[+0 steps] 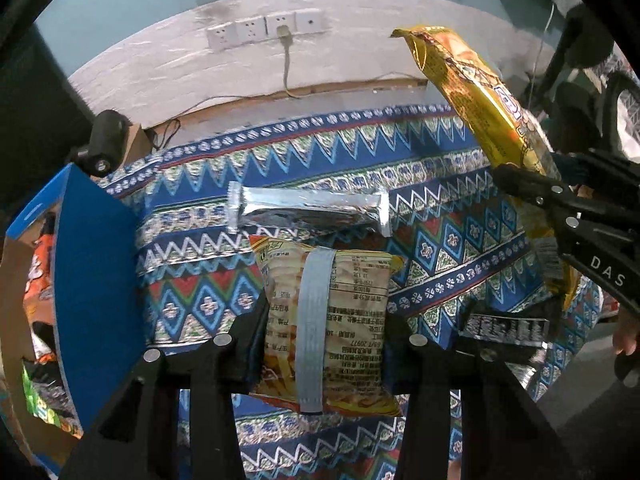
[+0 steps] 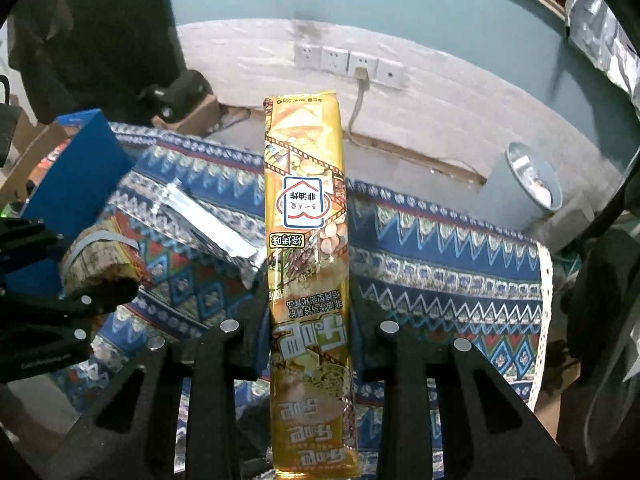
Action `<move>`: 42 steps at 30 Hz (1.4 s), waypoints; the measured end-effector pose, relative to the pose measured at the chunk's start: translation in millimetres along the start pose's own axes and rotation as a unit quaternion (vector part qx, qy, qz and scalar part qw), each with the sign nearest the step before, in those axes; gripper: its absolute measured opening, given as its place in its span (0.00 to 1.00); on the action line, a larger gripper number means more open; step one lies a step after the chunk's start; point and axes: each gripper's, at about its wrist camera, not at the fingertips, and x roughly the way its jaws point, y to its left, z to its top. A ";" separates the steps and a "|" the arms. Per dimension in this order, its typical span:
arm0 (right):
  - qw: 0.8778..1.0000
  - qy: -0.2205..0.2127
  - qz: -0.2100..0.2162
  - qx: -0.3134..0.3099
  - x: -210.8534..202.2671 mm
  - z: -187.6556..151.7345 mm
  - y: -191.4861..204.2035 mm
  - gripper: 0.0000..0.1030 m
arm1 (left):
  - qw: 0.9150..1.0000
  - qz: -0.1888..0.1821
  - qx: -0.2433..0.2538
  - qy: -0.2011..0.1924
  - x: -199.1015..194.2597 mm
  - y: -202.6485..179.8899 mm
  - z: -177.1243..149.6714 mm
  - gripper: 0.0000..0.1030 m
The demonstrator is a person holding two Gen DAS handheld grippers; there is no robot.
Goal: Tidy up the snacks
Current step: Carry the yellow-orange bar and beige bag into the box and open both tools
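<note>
My left gripper is shut on a small yellow snack bag with a grey seam strip, held above the patterned cloth. My right gripper is shut on a long yellow snack pack, held upright; it also shows at the right of the left wrist view. A silver foil packet lies on the cloth behind the small bag and shows in the right wrist view. The left gripper with its bag shows at the left of the right wrist view.
A blue-sided cardboard box with several snack packs inside stands at the left edge of the table. A dark printed packet lies at the right. A grey bin stands beyond the table. A wall with sockets is behind.
</note>
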 end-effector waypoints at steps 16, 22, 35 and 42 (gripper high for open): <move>0.999 -0.036 0.018 -0.012 -39.2 26.5 38.1 0.28 | 0.998 0.013 -0.035 -0.054 -51.5 43.2 -12.6 0.44; 0.998 -0.045 0.023 -0.025 -48.0 34.5 58.5 0.28 | 0.996 0.024 -0.040 -0.071 -67.0 57.9 -20.2 0.44; 0.996 -0.057 0.044 -0.060 -57.3 54.6 112.4 0.28 | 0.992 0.059 -0.059 -0.098 -99.0 96.6 -37.7 0.43; 0.993 -0.060 0.059 -0.083 -57.2 67.3 148.9 0.28 | 0.987 0.078 -0.090 -0.105 -110.4 133.1 -52.6 0.43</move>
